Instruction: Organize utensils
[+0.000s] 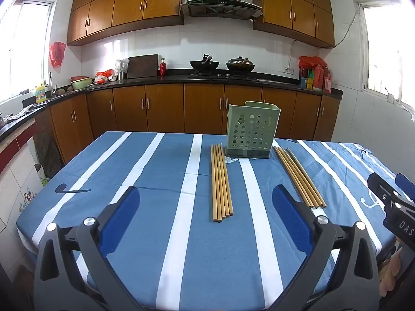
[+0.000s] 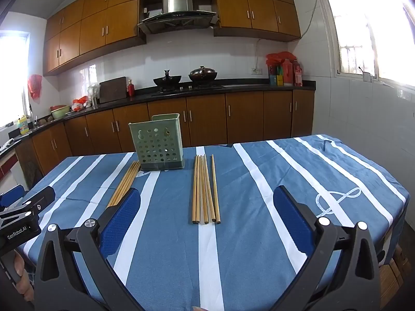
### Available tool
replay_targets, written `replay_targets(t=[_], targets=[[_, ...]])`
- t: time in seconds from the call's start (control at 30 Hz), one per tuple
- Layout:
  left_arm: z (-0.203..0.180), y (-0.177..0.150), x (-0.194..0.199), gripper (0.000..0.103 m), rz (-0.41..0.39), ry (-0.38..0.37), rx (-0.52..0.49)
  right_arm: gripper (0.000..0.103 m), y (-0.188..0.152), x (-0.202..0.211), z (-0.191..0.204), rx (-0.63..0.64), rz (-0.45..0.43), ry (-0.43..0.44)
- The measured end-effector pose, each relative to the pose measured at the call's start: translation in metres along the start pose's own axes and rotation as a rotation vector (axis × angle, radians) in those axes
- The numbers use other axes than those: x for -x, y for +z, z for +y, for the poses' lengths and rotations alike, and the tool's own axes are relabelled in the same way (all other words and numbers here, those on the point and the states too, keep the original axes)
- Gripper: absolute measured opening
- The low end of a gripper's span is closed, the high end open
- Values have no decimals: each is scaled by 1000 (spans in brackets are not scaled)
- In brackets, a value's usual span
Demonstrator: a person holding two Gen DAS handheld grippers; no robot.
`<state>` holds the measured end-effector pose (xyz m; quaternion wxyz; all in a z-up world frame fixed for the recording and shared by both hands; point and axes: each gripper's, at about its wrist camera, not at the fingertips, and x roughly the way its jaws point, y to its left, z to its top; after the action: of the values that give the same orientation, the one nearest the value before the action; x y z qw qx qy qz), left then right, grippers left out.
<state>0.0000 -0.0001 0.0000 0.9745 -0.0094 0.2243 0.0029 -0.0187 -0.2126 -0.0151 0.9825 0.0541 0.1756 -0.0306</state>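
1. Both the left gripper (image 1: 205, 212) and the right gripper (image 2: 207, 213) are held spread wide, nothing grasped.
2. One bundle of thin wooden chopsticks (image 2: 205, 189) should be pinched near mid-length (ends kept level) for the perforated pale-green plastic holder (image 2: 158, 142).
3. That bundle lies flat on the blue-and-white striped bench (image 2: 259, 181), ahead between the right fingers; the other bundle (image 1: 221, 181) lies likewise ahead of the left.

Left gripper (image 1: 205, 207): black angular frame, silver round screws at the joints, blue textured pads (image 1: 118, 223) inside the fingers. Right gripper (image 2: 207, 207): same build. White lettering on both housings: "GenRobot.AI", "DAS". Bare skin of hand (image 2: 22, 282) behind.
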Motion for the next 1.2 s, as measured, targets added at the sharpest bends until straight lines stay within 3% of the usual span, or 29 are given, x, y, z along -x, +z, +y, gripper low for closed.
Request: replay_targets(t=[1.2], targets=[[-2,1,0,99,-2,-2,0,101,-2,1,-1,-5,-1,2]])
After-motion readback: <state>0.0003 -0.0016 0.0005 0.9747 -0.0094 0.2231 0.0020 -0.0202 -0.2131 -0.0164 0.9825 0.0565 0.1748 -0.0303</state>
